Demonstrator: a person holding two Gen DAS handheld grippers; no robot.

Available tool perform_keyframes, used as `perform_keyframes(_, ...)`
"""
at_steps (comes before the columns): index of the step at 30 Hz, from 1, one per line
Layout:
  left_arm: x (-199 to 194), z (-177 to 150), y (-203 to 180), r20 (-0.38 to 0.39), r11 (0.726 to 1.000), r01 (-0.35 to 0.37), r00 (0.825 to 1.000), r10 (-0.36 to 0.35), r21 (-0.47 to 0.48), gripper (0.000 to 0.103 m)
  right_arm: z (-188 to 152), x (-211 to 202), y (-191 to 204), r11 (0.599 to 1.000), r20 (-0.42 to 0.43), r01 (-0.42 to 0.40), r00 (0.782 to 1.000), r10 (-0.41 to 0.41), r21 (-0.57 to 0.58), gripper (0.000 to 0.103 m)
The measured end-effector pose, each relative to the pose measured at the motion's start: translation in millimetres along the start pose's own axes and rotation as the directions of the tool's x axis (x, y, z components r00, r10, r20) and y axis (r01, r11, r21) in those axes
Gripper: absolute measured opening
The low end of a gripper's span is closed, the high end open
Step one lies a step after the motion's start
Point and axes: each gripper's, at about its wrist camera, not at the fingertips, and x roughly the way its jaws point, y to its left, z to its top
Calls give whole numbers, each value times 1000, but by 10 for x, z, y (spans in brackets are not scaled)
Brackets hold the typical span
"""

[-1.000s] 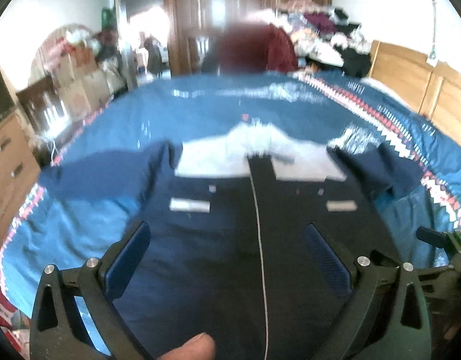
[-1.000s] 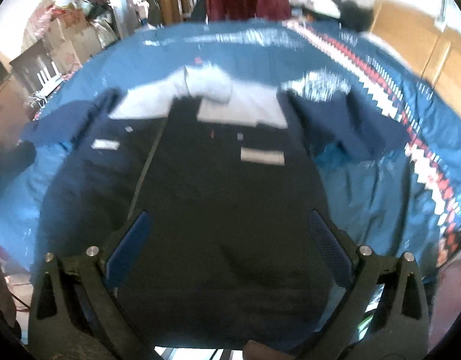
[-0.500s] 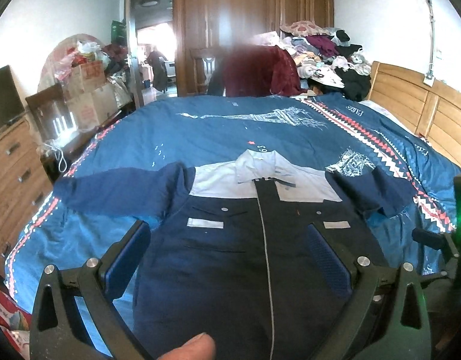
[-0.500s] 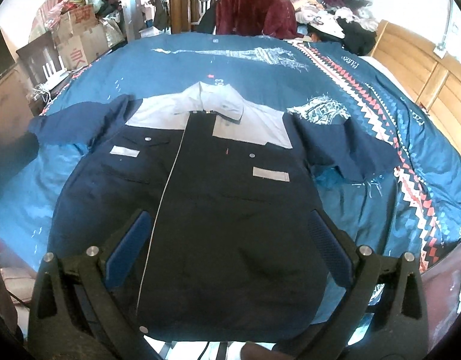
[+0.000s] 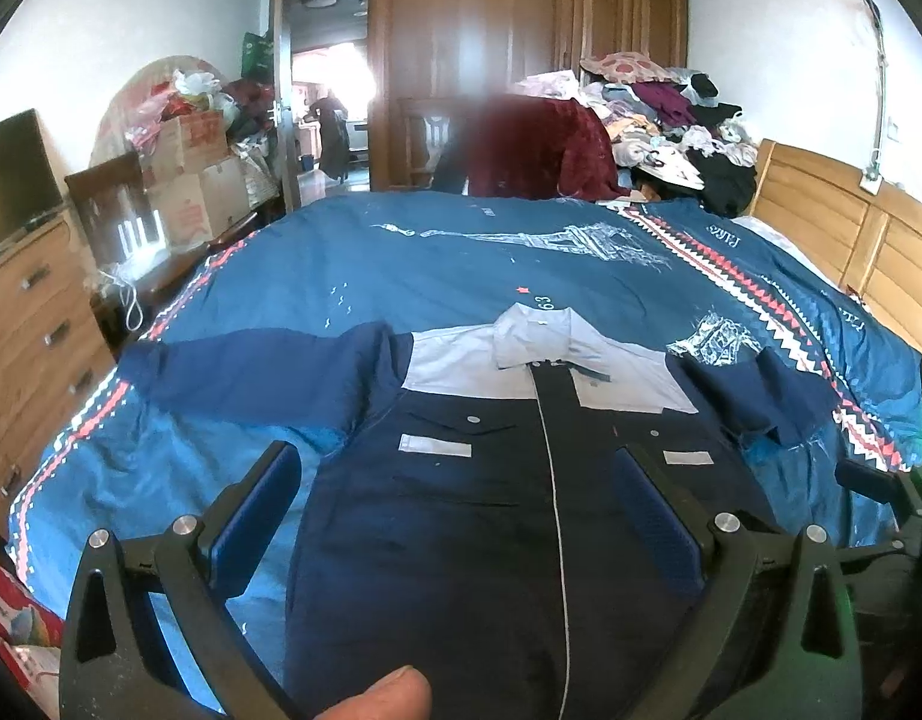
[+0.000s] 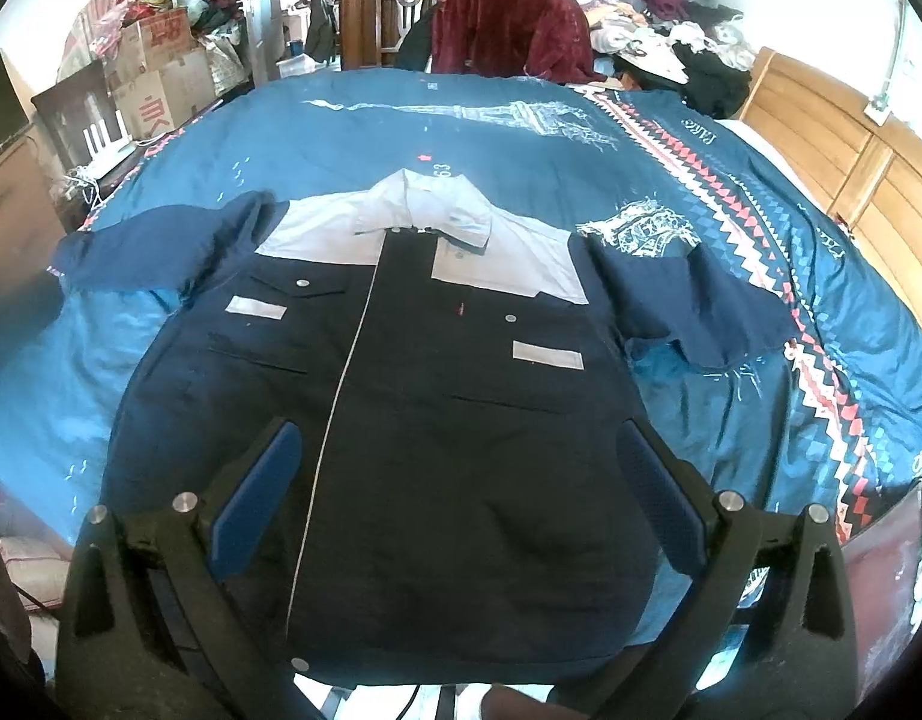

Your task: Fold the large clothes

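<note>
A dark navy work jacket (image 5: pixel 461 528) (image 6: pixel 413 420) with a pale grey yoke and collar (image 6: pixel 425 210) lies face up on the bed, front closed, hem toward me. Its left sleeve (image 5: pixel 251 372) stretches out flat; the right sleeve (image 6: pixel 689 300) is crumpled and partly folded. My left gripper (image 5: pixel 455 516) hovers open above the jacket's lower front, a fingertip of the person showing at the bottom edge. My right gripper (image 6: pixel 455 492) also hangs open over the lower front, nothing between its blue pads (image 6: pixel 257 498).
A blue Eiffel-tower bedspread (image 5: pixel 491 264) covers the bed. A wooden headboard (image 5: pixel 851 240) runs along the right. A chair with a red garment (image 6: pixel 509 24), piled clothes (image 5: pixel 671 114), cardboard boxes (image 5: pixel 185 180) and a wooden dresser (image 5: pixel 29 324) ring the bed.
Both views have steadied from motion blur and pulled back and up, so more of the jacket and room shows. Both grippers stay open; the jacket has not moved.
</note>
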Motion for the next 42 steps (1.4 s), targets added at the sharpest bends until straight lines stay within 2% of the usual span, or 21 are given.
perform_keyframes(13, 27, -3, 67, 4, 1000, -7, 1000, 7, -22, 103, 32, -37, 70, 999, 13, 16, 1000, -15, -31, 103)
perform_keyframes(17, -12, -22, 52, 17, 1000, -8, 1000, 8, -18, 103, 57, -164, 42, 999, 69, 12, 998, -10, -33, 103)
perform_keyframes(24, -99, 11, -69, 49, 1000, -23, 999, 23, 4, 103, 133, -447, -81, 1000, 200, 0, 980, 1, -4, 103)
perform_keyframes(30, -120, 89, -173, 68, 999, -42, 997, 40, 29, 103, 119, -401, -232, 1000, 211, 2, 977, -4, 11, 103)
perform_keyframes(33, -153, 147, -84, 89, 997, -80, 993, 80, -3, 103, 79, -352, -304, 1000, 193, -12, 981, 12, 2, 103)
perform_keyframes(37, -89, 231, 192, 77, 980, -191, 978, 195, -59, 103, 38, -331, -371, 999, 172, -32, 985, 30, 6, 103)
perform_keyframes(42, -36, 324, 583, 72, 941, -330, 939, 336, -78, 103, 52, -403, -391, 998, 193, -57, 980, 54, 9, 103)
